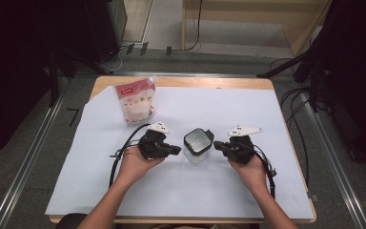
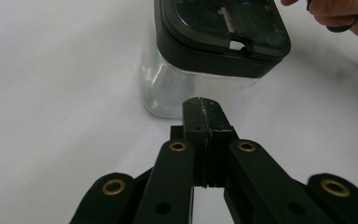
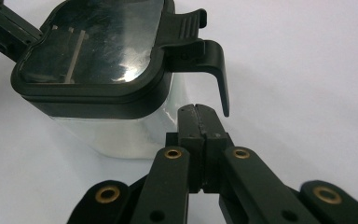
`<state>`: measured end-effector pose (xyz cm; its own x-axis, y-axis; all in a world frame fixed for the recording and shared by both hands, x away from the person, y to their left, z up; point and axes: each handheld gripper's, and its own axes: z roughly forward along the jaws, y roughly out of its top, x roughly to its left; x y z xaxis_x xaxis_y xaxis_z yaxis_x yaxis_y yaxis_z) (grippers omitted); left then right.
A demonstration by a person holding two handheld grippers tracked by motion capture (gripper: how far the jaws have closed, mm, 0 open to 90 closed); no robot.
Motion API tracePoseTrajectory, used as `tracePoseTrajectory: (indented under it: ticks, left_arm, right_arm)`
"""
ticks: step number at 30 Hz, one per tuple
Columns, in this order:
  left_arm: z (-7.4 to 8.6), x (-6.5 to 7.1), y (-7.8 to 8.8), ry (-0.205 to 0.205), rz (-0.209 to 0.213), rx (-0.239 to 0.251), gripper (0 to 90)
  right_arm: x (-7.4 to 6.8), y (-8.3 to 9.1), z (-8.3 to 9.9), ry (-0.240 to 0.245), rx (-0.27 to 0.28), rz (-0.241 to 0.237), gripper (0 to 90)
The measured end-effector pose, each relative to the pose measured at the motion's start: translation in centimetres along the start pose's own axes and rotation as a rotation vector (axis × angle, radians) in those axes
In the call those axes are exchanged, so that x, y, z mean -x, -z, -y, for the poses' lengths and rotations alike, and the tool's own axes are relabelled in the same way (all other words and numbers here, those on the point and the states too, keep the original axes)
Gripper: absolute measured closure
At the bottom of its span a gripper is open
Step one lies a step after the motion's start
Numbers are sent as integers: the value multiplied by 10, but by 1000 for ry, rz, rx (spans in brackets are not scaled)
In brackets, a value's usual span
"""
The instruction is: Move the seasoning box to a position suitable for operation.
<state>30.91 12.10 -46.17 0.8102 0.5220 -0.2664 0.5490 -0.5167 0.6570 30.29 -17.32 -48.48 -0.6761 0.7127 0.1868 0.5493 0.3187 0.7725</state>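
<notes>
Both tongs, left [image 1: 177, 150] and right [image 1: 218, 145], were fully closed, gripping nothing. Between them on the counter [image 1: 219, 191] stood my clear container [image 1: 198, 145]: rigid, probably light, slippery-walled; I judged its lid latch [image 3: 205, 51] the best hold.

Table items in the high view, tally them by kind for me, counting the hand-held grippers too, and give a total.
Clear containers with black lids: 1, the container at the centre of the white sheet.
Printed pouches: 1, the pouch standing at the far left.
Hand-held grippers: 2, the left gripper and the right gripper, both shut, one either side of the container.
Total: 4
</notes>
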Motion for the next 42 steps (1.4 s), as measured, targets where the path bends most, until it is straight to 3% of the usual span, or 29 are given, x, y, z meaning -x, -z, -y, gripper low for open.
tracePoseTrajectory:
  ticks: [10, 15, 19, 26, 42]
  left_arm:
    - [-2, 4, -10, -14, -4, -13, 900]
    - [-2, 4, -14, 16, 2, 3, 900]
    - [-1, 3, -17, 30, -14, -13, 900]
    - [-1, 3, -16, 16, -11, -12, 900]
    - [-1, -5, -12, 38, -11, -19, 900]
  right_arm:
    - [-1, -7, -1, -4, 0, -8, 900]
    - [-4, -8, -1, -10, -4, -5, 900]
    - [-4, -8, -1, -7, -3, -2, 900]
    - [-4, -8, -1, -19, -6, -2, 900]
    - [-12, -6, -1, -8, -22, -21, 900]
